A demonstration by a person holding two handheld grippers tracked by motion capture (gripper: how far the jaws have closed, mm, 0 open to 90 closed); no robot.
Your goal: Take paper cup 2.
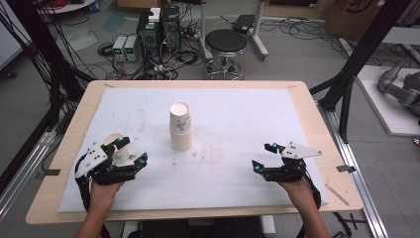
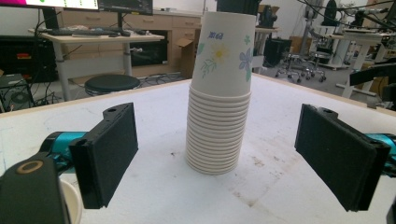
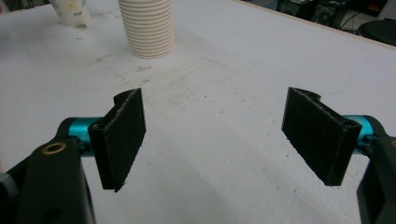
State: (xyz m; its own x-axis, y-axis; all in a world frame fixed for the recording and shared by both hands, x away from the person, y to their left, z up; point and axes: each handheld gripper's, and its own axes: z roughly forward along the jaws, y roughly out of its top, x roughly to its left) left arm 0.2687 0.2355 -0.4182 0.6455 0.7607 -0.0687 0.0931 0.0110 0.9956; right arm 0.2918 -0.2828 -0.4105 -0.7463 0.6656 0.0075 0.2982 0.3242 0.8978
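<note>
Place: a robotics or electronics lab, set up for recording.
Floor: bare grey concrete strewn with loose black cables [image 1: 163,62], with computer towers [image 1: 159,27] and small grey boxes [image 1: 125,48] standing right on it.
Frame: black metal struts [image 1: 357,59] rise at both sides of the table [image 1: 307,106], which is light wood under a stained white mat [image 1: 237,129].
Seating: round black stools on castors [image 1: 226,52].
Background: desks carrying monitors [image 2: 84,4] and a keyboard, wooden cabinets, and cardboard boxes [image 2: 187,51].
Other gear: a grey robot arm [image 1: 401,87] lies on a white platform at the far right.
</note>
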